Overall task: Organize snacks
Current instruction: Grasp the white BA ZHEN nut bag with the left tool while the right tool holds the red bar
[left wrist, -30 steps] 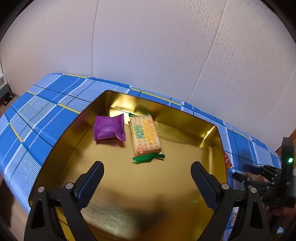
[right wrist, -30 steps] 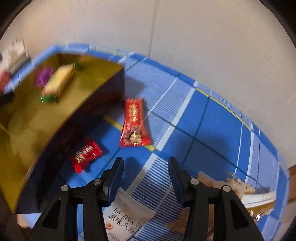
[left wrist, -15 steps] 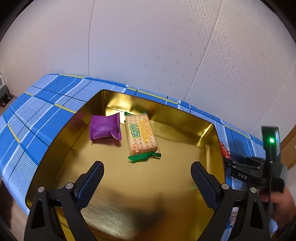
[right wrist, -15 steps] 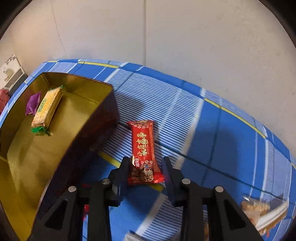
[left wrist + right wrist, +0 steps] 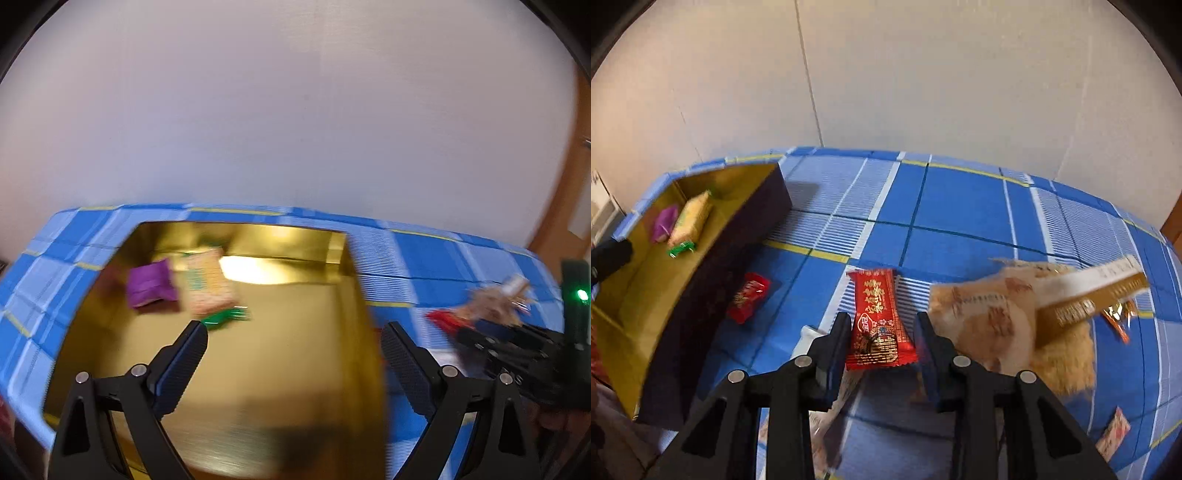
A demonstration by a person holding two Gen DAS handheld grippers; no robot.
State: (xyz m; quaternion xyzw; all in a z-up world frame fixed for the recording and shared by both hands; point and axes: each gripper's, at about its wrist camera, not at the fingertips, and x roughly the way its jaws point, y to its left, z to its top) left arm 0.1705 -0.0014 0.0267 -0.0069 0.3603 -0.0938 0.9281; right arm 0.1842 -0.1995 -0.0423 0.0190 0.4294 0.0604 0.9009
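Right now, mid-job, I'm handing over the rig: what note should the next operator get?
Left tool: open, empty, above the gold tin.
Right tool: jaws have just been closing; shut on the long red packet.
Done: purple packet and biscuit pack lie in the tin.
Left: the held packet, the small red candy beside the tin's outer wall, beige packets and others on the blue cloth.

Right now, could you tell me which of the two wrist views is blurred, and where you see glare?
Left wrist view: smeared by motion, so the purple packet and biscuit pack are soft; bright glare sits on the gold box's far wall. Right wrist view: mostly sharp, the red packet print is crisp, and only the pale wrappers smear.
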